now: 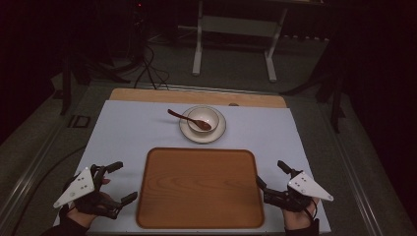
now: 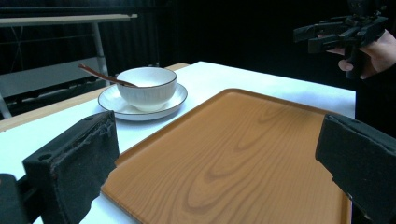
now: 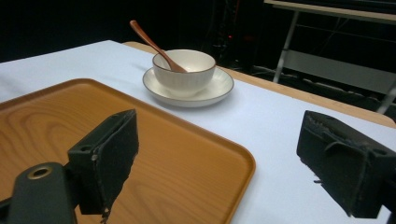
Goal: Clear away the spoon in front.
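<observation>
I hold the left gripper [image 1: 119, 183] just off the left edge of the rectangular wooden tray with rounded corners [image 1: 199, 189], jaws spread wide and holding nothing. The right gripper [image 1: 272, 175] sits just off the tray's right edge, likewise released and empty. The tray lies flat on the pale sheet covering the table [image 1: 123, 132]. Just beyond the tray's far edge stands the white ribbed ceramic bowl [image 1: 203, 118] on its white dark-rimmed saucer [image 1: 220, 129], with the brown wooden spoon [image 1: 184, 118] resting in the bowl, handle pointing away to the left.

What worries me: if I lift the bowl by one rim, I judge the spoon may tip out or the bowl may slide on the saucer. Gripping the saucer alone could let the bowl skate. A jaw catching the tray's raised lip could shove the tray.

Count: one tray, one bowl, one saucer, one spoon, two grippers.
</observation>
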Demonstrator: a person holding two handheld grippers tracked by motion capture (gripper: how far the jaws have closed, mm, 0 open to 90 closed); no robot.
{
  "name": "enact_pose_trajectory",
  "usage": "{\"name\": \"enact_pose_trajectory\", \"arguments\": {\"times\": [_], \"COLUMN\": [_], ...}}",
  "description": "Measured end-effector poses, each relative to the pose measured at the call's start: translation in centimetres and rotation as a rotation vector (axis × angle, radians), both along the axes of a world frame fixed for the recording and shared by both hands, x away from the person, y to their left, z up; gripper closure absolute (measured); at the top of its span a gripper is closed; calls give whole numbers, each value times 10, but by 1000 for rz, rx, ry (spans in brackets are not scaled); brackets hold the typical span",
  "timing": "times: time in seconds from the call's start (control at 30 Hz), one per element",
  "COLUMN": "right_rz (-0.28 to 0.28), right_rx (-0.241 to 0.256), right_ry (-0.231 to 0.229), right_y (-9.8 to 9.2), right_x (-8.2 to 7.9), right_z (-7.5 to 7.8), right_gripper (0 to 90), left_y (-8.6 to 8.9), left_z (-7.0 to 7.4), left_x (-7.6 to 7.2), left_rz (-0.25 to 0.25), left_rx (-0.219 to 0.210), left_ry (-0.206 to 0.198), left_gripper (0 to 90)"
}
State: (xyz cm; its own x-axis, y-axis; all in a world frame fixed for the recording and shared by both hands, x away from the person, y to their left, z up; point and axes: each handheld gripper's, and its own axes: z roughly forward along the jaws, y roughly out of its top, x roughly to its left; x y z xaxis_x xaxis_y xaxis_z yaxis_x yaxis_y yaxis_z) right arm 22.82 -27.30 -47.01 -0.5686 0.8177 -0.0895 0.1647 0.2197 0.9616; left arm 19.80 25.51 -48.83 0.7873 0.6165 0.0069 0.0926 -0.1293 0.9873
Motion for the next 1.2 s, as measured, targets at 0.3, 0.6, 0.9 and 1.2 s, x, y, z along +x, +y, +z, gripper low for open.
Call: {"name": "enact_pose_trajectory", "arguments": {"times": [0.3,0.6,0.9,1.2], "right_rz": [-5,-2,-8,-2], "right_rx": [4,11,12,8], "right_ry": [26,24,13,-7], "right_y": [-1,-2,-2,1], "right_x": [5,4,1,-2], "right_z": [-4,-4,-1,1], "right_gripper": [127,128,128,128], "left_y": [-3,-8,-28,-41], "left_z": [-4,-3,7,22], "left_x": [3,6,13,28], "left_rz": [-28,-40,-106,-133], "left_rx": [7,17,16,17], "left_ry": [32,88,131,124], "left_gripper": [0,0,0,3]}}
